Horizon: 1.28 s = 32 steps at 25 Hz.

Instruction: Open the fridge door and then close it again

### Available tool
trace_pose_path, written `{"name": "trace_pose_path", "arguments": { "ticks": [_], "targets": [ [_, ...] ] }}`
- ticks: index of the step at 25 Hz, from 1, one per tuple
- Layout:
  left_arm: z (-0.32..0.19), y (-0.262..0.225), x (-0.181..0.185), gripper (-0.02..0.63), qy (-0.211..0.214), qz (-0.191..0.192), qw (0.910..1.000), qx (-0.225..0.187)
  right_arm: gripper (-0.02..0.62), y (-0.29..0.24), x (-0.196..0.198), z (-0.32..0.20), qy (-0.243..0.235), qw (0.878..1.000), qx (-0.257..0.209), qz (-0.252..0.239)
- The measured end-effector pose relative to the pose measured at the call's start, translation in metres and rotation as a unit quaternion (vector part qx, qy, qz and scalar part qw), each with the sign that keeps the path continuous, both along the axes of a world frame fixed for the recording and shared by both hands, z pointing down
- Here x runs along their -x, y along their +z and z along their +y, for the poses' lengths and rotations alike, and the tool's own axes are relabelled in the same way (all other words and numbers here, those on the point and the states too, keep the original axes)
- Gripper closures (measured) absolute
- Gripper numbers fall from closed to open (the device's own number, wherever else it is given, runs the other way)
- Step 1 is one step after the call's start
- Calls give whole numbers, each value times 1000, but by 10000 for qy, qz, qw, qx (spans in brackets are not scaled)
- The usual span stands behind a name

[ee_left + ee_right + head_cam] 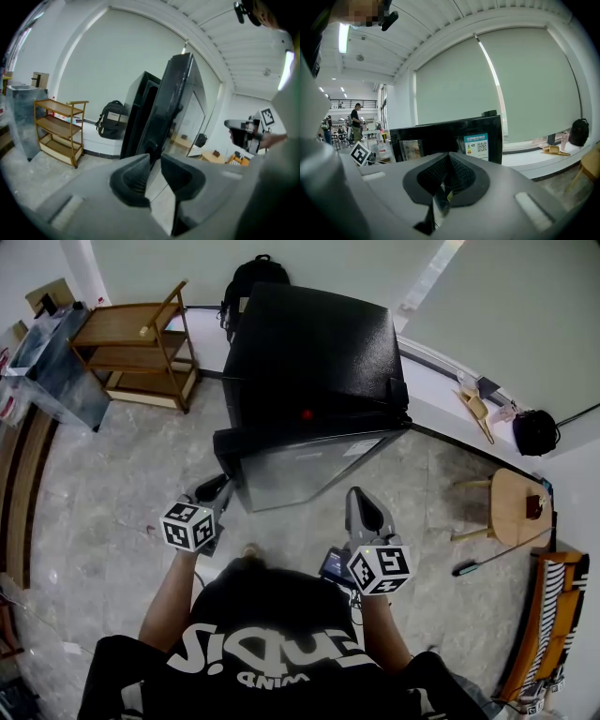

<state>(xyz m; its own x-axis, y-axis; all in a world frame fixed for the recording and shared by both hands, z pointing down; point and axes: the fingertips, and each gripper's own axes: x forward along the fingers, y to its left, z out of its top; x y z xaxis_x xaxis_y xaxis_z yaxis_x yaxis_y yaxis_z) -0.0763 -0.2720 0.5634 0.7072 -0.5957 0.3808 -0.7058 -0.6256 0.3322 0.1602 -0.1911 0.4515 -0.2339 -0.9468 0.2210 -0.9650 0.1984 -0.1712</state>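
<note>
The black fridge (314,352) stands in the middle of the room, and its door (309,465) hangs partly ajar, its glossy face turned toward me. My left gripper (217,489) is at the door's free left edge. In the left gripper view the left gripper (154,161) shows a gap between its fingers with nothing in it, and the door's edge (173,108) rises just beyond them. My right gripper (357,496) hovers in front of the door's right part. In the right gripper view the right gripper (449,157) is shut on nothing, facing the door (440,136).
A wooden shelf cart (141,343) stands at the back left, and a black backpack (253,273) sits behind the fridge. To the right are a small round wooden table (516,507) and a black bag (536,432). A person (356,117) stands far off.
</note>
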Motion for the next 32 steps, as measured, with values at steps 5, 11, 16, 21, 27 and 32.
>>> {"name": "trace_pose_path", "arguments": {
  "ticks": [5, 11, 16, 21, 27, 32],
  "targets": [
    [-22, 1, 1, 530, -54, 58, 10000, -10, 597, 3, -6, -8, 96, 9999, 18, -26],
    [-48, 1, 0, 531, -122, 126, 9998, 21, 597, 4, -13, -17, 188, 9998, 42, -5],
    [-64, 2, -1, 531, -60, 150, 9999, 14, 597, 5, -18, -23, 278, 9996, 49, 1],
    [-75, 3, -3, 532, -121, 152, 9998, -35, 597, 6, -24, -23, 379, 9993, 56, 18],
    [-86, 3, -3, 532, -112, 169, 9998, -59, 597, 4, -27, -24, 460, 9989, 54, 49],
    [-94, 2, -5, 534, -150, 195, 9997, -56, 597, 4, -29, -20, 520, 9986, 55, 54]
  ]
}}
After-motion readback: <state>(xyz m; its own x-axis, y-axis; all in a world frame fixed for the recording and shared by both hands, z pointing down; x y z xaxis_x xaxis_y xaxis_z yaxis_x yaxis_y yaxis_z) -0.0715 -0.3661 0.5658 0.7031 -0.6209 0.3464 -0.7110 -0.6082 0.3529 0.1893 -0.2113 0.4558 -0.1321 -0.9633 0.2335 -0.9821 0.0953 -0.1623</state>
